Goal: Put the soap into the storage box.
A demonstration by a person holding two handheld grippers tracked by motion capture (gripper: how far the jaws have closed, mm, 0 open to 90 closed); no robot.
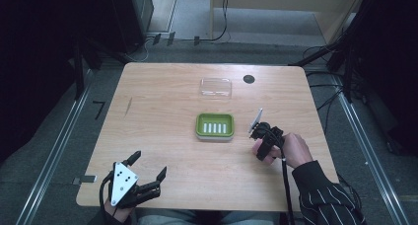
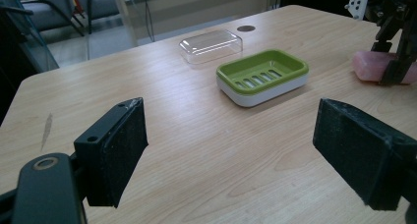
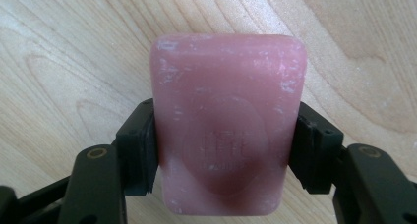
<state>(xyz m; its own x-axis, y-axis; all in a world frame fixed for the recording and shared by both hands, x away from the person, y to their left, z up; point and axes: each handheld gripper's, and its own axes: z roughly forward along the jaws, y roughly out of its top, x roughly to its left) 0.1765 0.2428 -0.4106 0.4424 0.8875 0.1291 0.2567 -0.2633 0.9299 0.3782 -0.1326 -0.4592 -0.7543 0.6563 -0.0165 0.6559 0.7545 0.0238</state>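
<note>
— Starting with the biggest thing: why does everything sit on the table (image 1: 162,151) the way it does?

— It carries the whole job. The right tool (image 3: 223,150) points down at it and is clamped on the pink soap bar (image 3: 226,126), one pad on each long side, with the bar seemingly flat on the wood beneath. Gripping across the narrow width looks deliberate to me: the pads meet flat faces, so the bar should not twist when lifted.

— And the other one?

— The left tool (image 1: 148,173) hovers low at the near edge, well apart from the soap, jaws spread wide with nothing between them. I judge it is parked out of the way.

— Where would the soap go?

— Probably into the green soap dish (image 1: 215,126), which lies just to the left of the right tool and ahead of the left one. Its slotted floor is bare, so it can take the bar.

— Anything blocking that path?

— Not that I can see. The stretch of wood between right tool and dish is open. The clear lid (image 1: 216,87) lies beyond the dish, farther from both tools, upside up and apart from it. A small dark round mark or disc (image 1: 249,79) sits beside the lid; I cannot tell which it is.
</note>
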